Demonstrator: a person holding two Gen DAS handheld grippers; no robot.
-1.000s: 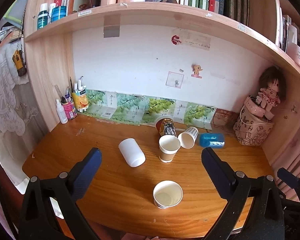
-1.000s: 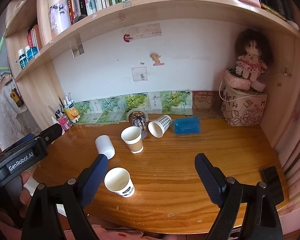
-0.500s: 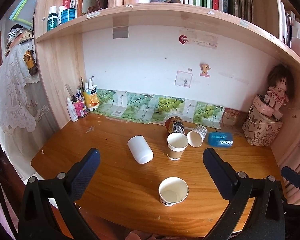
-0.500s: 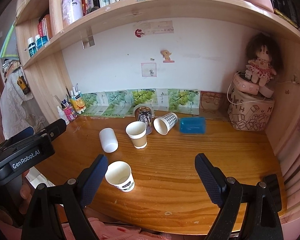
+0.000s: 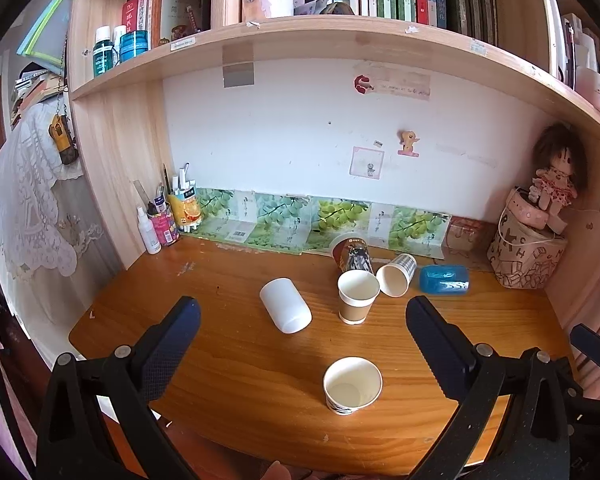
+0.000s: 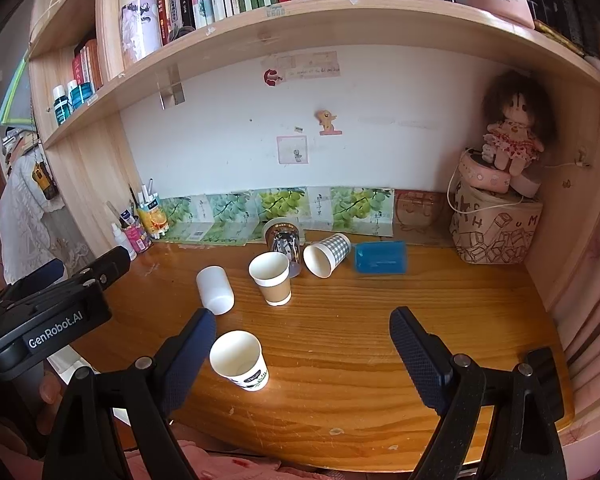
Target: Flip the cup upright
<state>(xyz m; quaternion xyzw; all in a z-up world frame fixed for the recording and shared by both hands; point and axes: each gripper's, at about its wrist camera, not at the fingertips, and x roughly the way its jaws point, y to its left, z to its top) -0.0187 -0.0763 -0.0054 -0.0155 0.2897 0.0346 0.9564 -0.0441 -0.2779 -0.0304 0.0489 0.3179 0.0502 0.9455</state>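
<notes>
Several cups are on the wooden desk (image 5: 240, 364). A white cup (image 5: 285, 305) (image 6: 215, 289) lies on its side at mid-left. A checked paper cup (image 5: 396, 274) (image 6: 326, 255), a blue cup (image 5: 443, 279) (image 6: 380, 256) and a dark printed cup (image 5: 352, 254) (image 6: 283, 242) also lie on their sides at the back. A brown paper cup (image 5: 356, 296) (image 6: 271, 277) and a white printed cup (image 5: 352, 385) (image 6: 240, 360) stand upright. My left gripper (image 5: 302, 320) and right gripper (image 6: 302, 328) are open, empty, held above the desk's front edge.
A pen holder and bottles (image 5: 166, 222) stand at the back left. A patterned box with a doll (image 5: 528, 248) fills the back right corner. A shelf of books (image 5: 340, 36) hangs overhead. The left gripper's body (image 6: 48, 316) shows at the left of the right wrist view.
Both grippers have drawn back and up from the desk, so the cups look smaller and more shelf shows. No cup has moved. Both grippers stay open.
</notes>
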